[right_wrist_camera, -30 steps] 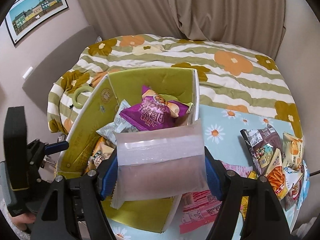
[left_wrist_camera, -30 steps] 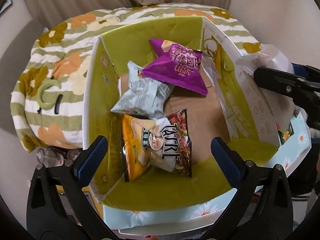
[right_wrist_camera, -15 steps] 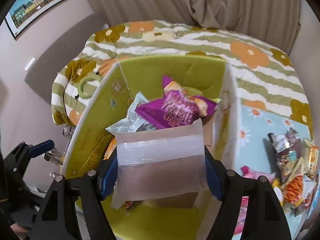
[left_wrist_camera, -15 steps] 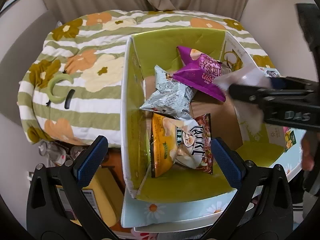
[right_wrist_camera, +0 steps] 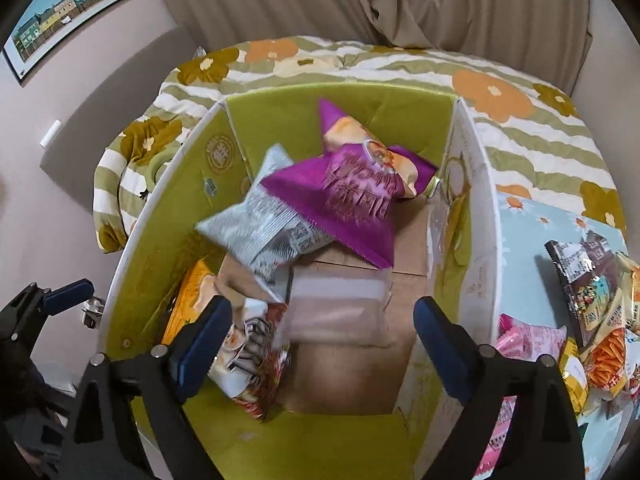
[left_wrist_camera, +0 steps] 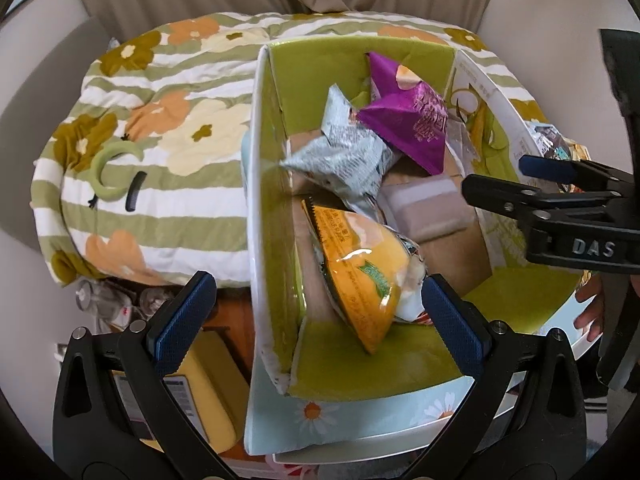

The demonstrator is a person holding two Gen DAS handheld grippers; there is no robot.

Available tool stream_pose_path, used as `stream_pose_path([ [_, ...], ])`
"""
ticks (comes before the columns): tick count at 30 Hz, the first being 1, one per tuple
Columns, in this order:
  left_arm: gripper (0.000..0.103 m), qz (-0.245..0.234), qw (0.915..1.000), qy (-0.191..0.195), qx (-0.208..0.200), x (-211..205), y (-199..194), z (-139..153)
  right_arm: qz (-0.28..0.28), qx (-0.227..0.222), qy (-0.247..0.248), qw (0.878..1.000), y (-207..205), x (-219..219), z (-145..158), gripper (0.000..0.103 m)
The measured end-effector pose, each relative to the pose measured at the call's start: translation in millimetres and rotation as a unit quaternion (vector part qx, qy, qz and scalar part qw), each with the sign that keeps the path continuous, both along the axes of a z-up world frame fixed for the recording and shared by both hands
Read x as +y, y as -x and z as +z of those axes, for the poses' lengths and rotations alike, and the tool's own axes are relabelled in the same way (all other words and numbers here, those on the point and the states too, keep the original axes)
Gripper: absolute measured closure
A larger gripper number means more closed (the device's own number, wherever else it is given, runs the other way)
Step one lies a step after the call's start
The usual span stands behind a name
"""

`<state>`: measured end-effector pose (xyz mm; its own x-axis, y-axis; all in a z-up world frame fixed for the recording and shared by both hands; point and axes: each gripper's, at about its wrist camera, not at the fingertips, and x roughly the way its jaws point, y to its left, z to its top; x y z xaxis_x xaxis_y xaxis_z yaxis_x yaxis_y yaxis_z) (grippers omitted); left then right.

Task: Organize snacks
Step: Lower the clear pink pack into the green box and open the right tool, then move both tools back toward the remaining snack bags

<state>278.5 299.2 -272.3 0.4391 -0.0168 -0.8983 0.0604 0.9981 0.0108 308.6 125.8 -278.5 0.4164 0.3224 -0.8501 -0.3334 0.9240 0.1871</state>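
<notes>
- Translucent pouch [right_wrist_camera: 340, 312] lies flat on the box [right_wrist_camera: 160, 216] floor, clear of the pads.
- Right claw [right_wrist_camera: 322, 334] jaws opening; left claw [left_wrist_camera: 316, 322] wide, empty.
- Pouch likely light, soft, slippery: grip a sealed edge.

Translucent pouch [right_wrist_camera: 340, 312] blurred; orange bag [right_wrist_camera: 188, 300] half hidden.

Right gripper [right_wrist_camera: 320, 340], low in the frame, jaws opening above the green-lined box [right_wrist_camera: 344, 118]; the pale pouch [right_wrist_camera: 336, 312] lies blurred on the cardboard floor between them, below the purple bag [right_wrist_camera: 340, 208]
</notes>
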Motion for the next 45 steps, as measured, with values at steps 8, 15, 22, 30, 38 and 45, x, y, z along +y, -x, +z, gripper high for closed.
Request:
stream_pose_path([
  [8, 0.001, -0.002, 0.9999, 0.008, -0.01, 1, 9, 8, 0.001, -0.033, 0.021, 0.999, 25, 0, 10, 0.003],
  [15, 0.001, 0.001, 0.9992, 0.019, -0.036, -4, 19, 36, -0.006, -0.06, 0.014, 0.998, 42, -11, 43, 0.003],
  [22, 0.001, -0.004, 0.9973, 0.028, -0.067, -25, 34, 66, -0.027, -0.096, 0.011, 0.995, 68, -36, 83, 0.003],
  [30, 0.001, -0.001, 0.995, 0.043, -0.09, -88, 58, 88, -0.051, -0.142, 0.013, 0.988, 103, -105, 114, 0.003],
  [38, 0.001, -0.001, 0.9935, 0.065, -0.093, -182, 77, 93, -0.071, -0.156, 0.046, 0.984, 131, -209, 117, 0.003],
  [45, 0.001, 0.018, 0.9938, 0.078, -0.077, -258, 85, 76, -0.088, -0.145, 0.055, 0.984, 143, -299, 100, 0.003],
])
